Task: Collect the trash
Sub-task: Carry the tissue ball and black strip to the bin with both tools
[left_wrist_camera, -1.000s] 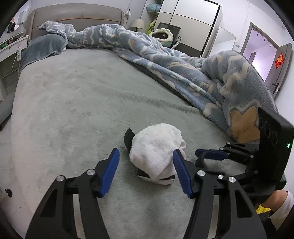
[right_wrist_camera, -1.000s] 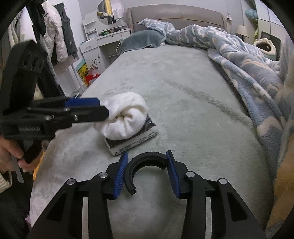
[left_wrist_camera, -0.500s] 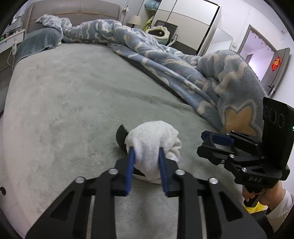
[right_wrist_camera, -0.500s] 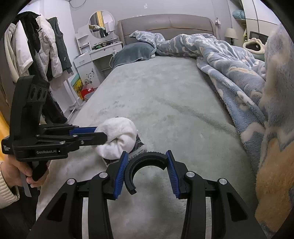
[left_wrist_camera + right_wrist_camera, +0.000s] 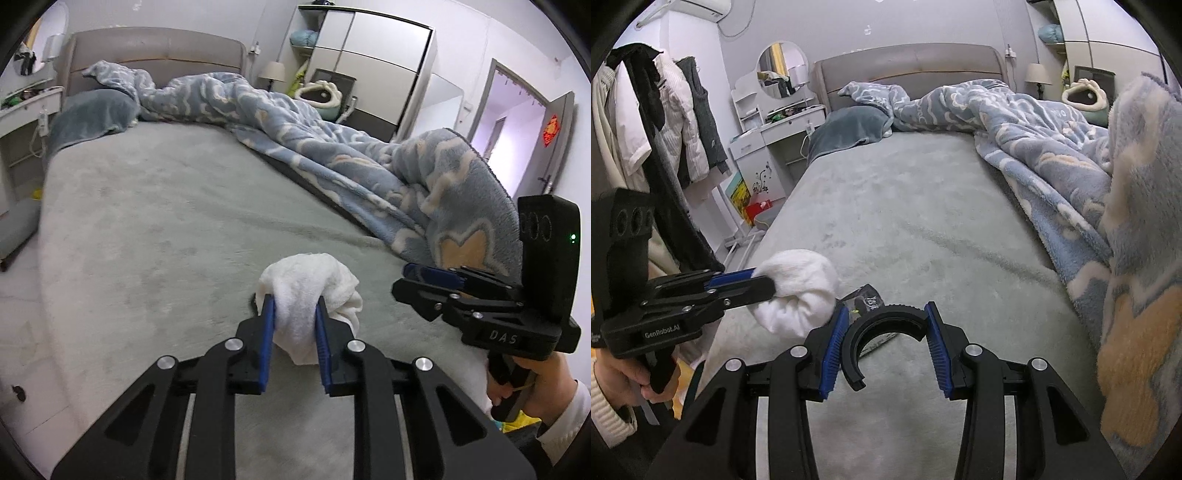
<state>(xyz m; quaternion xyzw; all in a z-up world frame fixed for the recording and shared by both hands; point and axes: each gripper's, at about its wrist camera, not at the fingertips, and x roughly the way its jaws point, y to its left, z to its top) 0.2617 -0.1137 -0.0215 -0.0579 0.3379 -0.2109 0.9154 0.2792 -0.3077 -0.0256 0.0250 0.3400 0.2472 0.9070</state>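
Near bed edge (image 5: 746, 332), left claw (image 5: 293, 312) grips white wad (image 5: 310, 284); mattress beyond bare.

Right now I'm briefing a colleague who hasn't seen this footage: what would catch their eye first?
Probably the white bundled cloth, pinched in the left hand-held gripper over the near end of the grey-green bed. Next, the black C-shaped ring clamped in the right hand-held gripper, with a dark printed packet on the bed just beyond it. A rumpled blue patterned blanket fills the bed's right side.
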